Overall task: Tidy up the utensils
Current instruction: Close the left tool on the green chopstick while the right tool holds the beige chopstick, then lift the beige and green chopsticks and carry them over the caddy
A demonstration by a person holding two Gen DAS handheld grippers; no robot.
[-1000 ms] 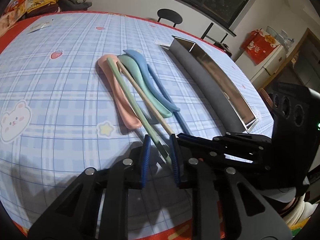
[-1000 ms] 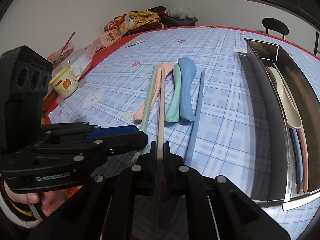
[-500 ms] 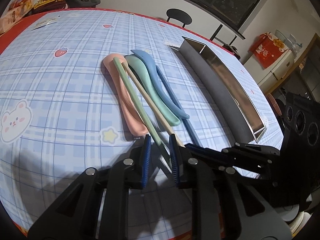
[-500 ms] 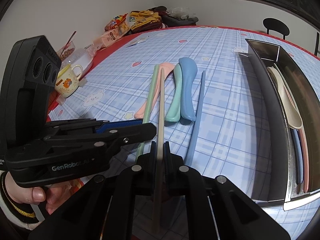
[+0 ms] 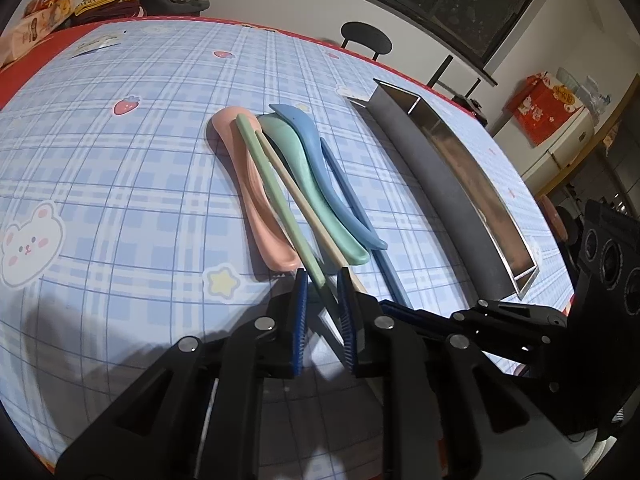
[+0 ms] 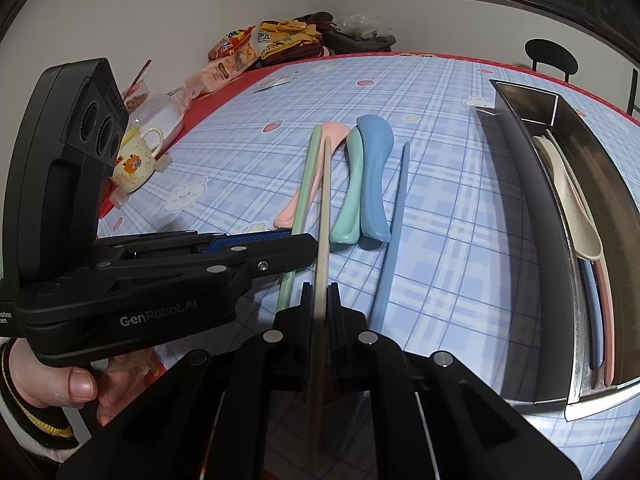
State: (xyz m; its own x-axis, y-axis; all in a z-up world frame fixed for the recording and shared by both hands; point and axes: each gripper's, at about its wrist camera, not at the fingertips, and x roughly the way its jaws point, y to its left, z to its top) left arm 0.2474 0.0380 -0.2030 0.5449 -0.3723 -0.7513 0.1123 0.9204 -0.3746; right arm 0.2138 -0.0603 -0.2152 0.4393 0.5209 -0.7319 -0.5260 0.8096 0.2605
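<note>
Mid-pickup of loose chopsticks from the plaid-covered surface (image 5: 120, 184): right tool (image 6: 319, 294) clamped tight on the near end of the beige chopstick (image 6: 325, 208), left tool (image 5: 322, 292) parted narrowly astride the green chopstick (image 5: 276, 196), apparently not yet gripping it. Beside them on the surface, pink, mint and blue spoons plus a blue chopstick (image 6: 394, 224). Next, by judgement: close left on green, lift both clear, carry to the steel tray (image 6: 532, 240), lay lengthwise beside utensils already inside.
</note>
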